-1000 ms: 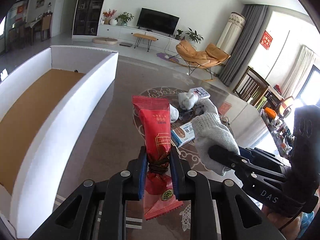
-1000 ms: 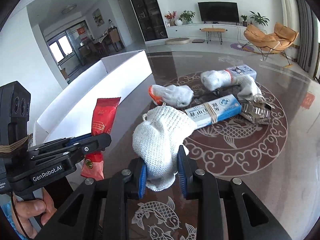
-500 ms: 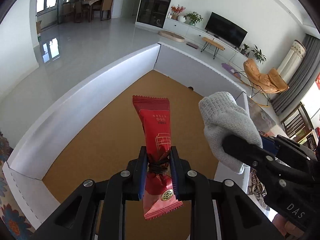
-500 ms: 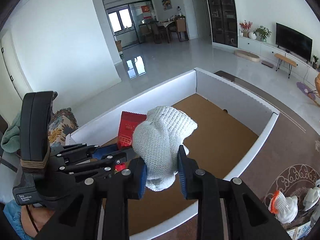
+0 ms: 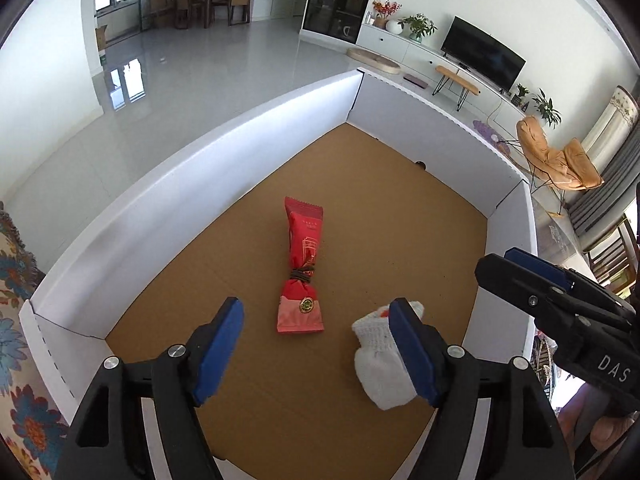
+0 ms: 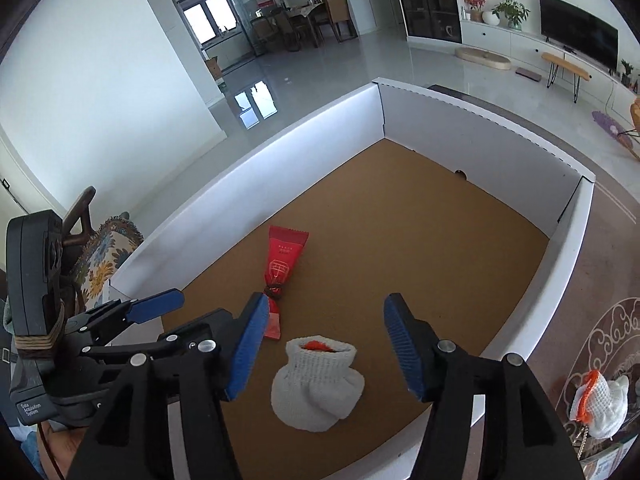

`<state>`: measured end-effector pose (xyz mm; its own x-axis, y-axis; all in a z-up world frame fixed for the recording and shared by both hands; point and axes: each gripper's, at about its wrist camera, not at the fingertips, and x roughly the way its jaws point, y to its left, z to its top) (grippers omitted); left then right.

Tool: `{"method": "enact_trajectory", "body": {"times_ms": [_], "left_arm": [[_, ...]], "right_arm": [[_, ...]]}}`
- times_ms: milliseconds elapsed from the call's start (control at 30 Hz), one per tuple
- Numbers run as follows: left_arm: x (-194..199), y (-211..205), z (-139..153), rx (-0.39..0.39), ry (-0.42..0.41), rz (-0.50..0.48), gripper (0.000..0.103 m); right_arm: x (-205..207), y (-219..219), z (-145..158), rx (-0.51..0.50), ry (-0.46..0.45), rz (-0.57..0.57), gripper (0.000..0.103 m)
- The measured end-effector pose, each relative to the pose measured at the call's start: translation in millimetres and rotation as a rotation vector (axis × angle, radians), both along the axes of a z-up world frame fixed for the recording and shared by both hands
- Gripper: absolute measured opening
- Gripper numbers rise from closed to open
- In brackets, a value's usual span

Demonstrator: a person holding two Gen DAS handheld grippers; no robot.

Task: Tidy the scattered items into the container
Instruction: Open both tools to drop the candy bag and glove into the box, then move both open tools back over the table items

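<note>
A red snack packet (image 5: 300,268) (image 6: 282,264) lies flat on the brown cardboard floor of the white-walled box (image 5: 200,184) (image 6: 280,152). Beside it, nearer the box's right wall, sits a balled white knit glove (image 5: 380,368) (image 6: 318,388) showing a bit of orange. My left gripper (image 5: 315,306) (image 6: 204,306) hangs above the packet; its jaws are opening and nothing is pressed between its pads. My right gripper (image 6: 326,308) (image 5: 500,260) hovers over the glove with its jaws opening too, clear of the glove. In the left wrist view one finger partly hides the glove.
Another white glove with an orange cuff (image 6: 596,404) lies outside the box on the dark patterned table (image 6: 600,280) to the right. A floral cushion (image 5: 12,280) sits past the box's left wall. The rest of the box floor (image 6: 440,240) is bare cardboard.
Both grippers have let go: the red packet and the white glove dropped from the jaws onto the box floor, and both pairs of fingers have spread wide.
</note>
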<state>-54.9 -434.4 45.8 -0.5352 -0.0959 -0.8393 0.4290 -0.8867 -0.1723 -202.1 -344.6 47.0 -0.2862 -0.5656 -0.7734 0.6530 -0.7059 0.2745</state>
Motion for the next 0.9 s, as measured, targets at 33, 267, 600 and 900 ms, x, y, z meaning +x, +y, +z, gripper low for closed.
{"method": "enact_trajectory", "body": {"times_ms": [33, 267, 600, 900], "left_arm": [[2, 7, 5, -0.015, 0.008, -0.010, 0.074], [25, 89, 38, -0.076, 0.093, -0.148, 0.074], [40, 301, -24, 0.030, 0.031, -0.505, 0.080], [21, 416, -82, -0.065, 0.009, -0.650, 0.081]], "right_arm": [[2, 8, 3, -0.010, 0.008, -0.010, 0.061], [56, 111, 24, -0.095, 0.065, -0.102, 0.061], [138, 356, -38, 0.065, 0.134, -0.478, 0.061], [150, 545, -88, 0.261, 0.055, -0.946, 0.061]]}}
